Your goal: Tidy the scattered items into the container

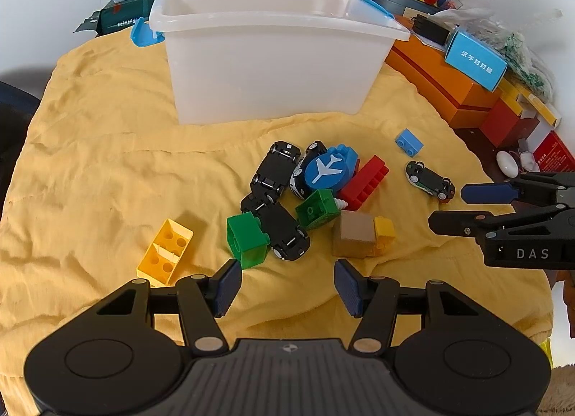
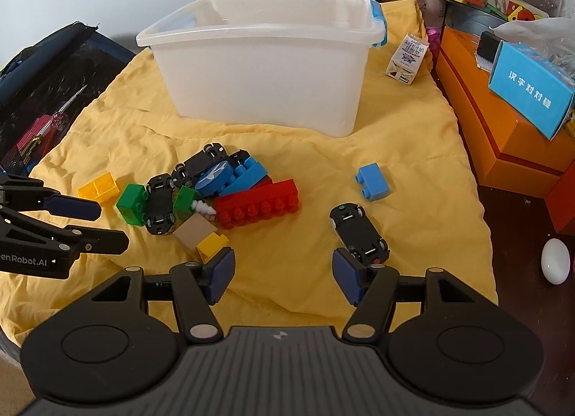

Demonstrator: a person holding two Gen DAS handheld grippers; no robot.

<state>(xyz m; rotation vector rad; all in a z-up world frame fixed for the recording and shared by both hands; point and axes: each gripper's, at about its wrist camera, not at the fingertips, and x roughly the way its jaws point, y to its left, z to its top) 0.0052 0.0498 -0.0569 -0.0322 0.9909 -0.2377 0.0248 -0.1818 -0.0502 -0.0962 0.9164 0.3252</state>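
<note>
Yellow cloth (image 1: 90,164), rumpled, covers the work surface; boxes and packets crowd its far and right edges. White plastic container (image 1: 266,67) — open-topped with blue side latches — stands at the back of the cloth; what it holds cannot be seen from here. Toys lie loose in front of it: a heap with a long red brick (image 2: 257,206), a blue aeroplane disc (image 1: 323,171), black toy cars on their roofs, two green bricks and a brown block (image 1: 354,236). Set apart: a yellow brick (image 1: 165,254) to the left, a small blue brick (image 2: 373,180) and one overturned car (image 2: 359,232) to the right. Left gripper (image 1: 287,288) hovers before the heap, jaws apart, nothing between them. Right gripper (image 2: 284,276) — jaws likewise spread and empty — has its right pad just beside the lone car.
</note>
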